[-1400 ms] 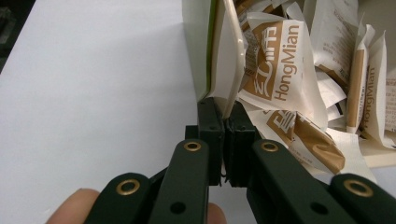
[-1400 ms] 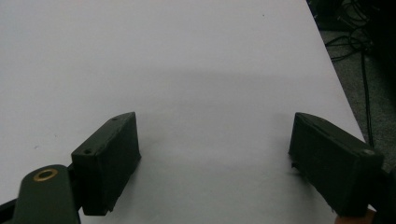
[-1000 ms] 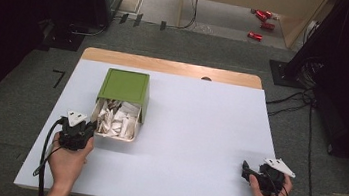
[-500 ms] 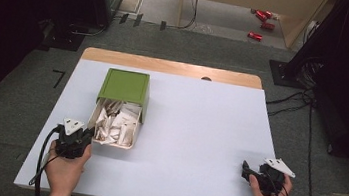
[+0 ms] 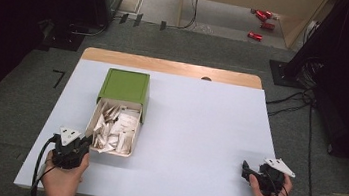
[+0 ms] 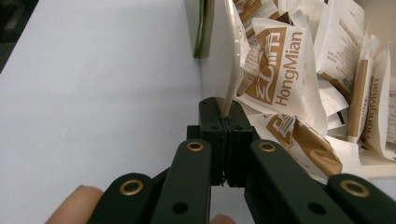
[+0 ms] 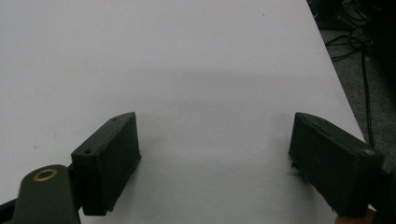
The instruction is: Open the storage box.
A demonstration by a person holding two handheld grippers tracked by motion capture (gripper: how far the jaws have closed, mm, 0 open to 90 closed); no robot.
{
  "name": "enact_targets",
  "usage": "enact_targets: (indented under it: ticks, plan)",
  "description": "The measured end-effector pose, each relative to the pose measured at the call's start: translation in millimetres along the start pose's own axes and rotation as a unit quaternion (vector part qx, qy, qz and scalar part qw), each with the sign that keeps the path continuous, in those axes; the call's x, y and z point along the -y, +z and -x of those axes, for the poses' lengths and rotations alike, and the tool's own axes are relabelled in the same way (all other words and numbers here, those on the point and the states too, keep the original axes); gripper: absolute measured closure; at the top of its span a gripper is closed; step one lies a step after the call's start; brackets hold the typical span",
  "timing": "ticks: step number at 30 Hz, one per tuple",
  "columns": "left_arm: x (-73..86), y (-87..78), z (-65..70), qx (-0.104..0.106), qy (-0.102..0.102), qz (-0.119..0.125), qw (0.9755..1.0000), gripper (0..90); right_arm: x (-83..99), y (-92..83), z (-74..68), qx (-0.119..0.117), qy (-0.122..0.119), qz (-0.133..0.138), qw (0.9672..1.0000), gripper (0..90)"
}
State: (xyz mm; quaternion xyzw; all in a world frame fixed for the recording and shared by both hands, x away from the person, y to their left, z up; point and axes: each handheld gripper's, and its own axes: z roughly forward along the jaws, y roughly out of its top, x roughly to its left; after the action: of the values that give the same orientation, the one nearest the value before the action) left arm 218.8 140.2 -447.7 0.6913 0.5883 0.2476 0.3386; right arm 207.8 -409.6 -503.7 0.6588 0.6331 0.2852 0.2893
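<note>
Left hand-held gripper point(image 6: 226, 122) pinches drawer rim point(image 6: 232, 74) (jaws clamped)

The green sleeve point(image 5: 124, 88) hides the drawer's point(image 5: 131, 143) far end, and the red floor items point(image 5: 261, 24) seem too small to identify.

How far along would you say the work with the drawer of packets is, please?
Done: the tray is pulled most of the way out of its green sleeve, baring the packets. In hand: the left tool is shut on the tray's rim. Left: any packet handling; the right tool rests open on the table.
</note>
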Motion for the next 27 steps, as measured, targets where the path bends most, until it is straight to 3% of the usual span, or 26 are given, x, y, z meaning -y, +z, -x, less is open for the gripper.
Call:
enact_targets:
  ticks: [9,14,15,21,27]
  plan:
    - [4.2,-1.5,-0.6,0.004,0.0,0.008,1.0,89.1,0.0,0.0,0.0,0.0,0.0,0.0,1.0,15.9]
    - [4.4,-2.8,-4.2,0.027,-0.001,0.022,0.9994,76.0,0.0,0.0,-0.1,0.0,0.0,0.0,1.0,15.9]
    - [4.2,-3.5,-5.1,0.026,-0.003,0.027,0.9993,69.9,0.0,0.0,-0.1,0.0,0.0,0.0,1.0,15.9]
    - [0.1,-8.2,-12.0,0.032,-0.015,0.042,0.9985,54.8,0.2,-0.3,-0.3,0.001,0.001,0.001,1.0,15.9]
    - [-6.1,-17.6,-13.5,0.036,-0.018,0.055,0.9977,48.9,0.2,-0.1,-0.1,0.0,0.0,0.001,1.0,15.9]
